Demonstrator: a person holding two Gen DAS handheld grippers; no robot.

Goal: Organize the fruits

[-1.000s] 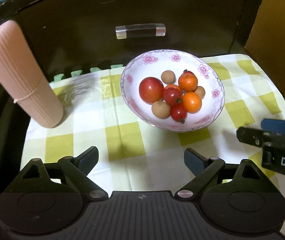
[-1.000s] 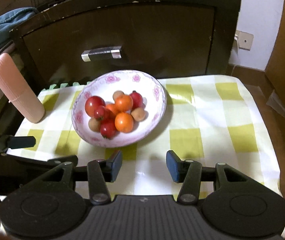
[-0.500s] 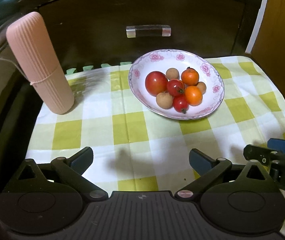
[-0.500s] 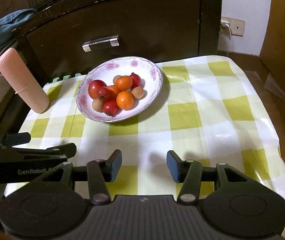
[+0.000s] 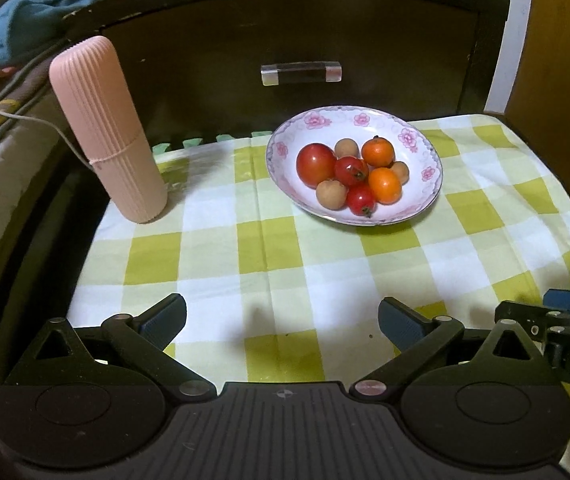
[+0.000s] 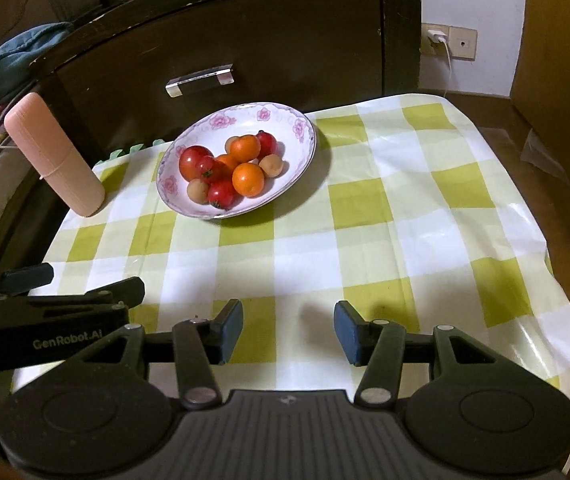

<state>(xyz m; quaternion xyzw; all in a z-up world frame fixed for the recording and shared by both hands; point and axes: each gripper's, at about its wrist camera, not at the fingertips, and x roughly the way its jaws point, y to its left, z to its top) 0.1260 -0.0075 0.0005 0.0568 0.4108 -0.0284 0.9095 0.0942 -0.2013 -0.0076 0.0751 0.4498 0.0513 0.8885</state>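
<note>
A white bowl with pink flowers [image 5: 425, 148] [image 6: 301, 128] stands on the checked cloth at the far middle. It holds a large red tomato [image 5: 315, 165] [image 6: 191, 162], small red tomatoes [image 5: 360, 199], orange tangerines [image 5: 384, 185] [image 6: 248, 179] and brown round fruits [image 5: 331, 195]. My left gripper [image 5: 282, 320] is open and empty, low near the cloth's front edge, well short of the bowl. My right gripper [image 6: 288, 330] is open and empty, also near the front edge. The left gripper shows at the left of the right wrist view [image 6: 73, 280].
A tall ribbed pink container [image 5: 105, 128] [image 6: 55, 160] stands at the cloth's far left corner. A dark drawer front with a clear handle [image 5: 301, 73] rises behind the bowl. A cardboard box [image 6: 565, 60] is on the right. The yellow-white cloth [image 5: 285, 248] covers the table.
Both grippers have pulled back from the bowl, which now looks smaller and farther. Both stay open and empty. The fruits have not moved.
</note>
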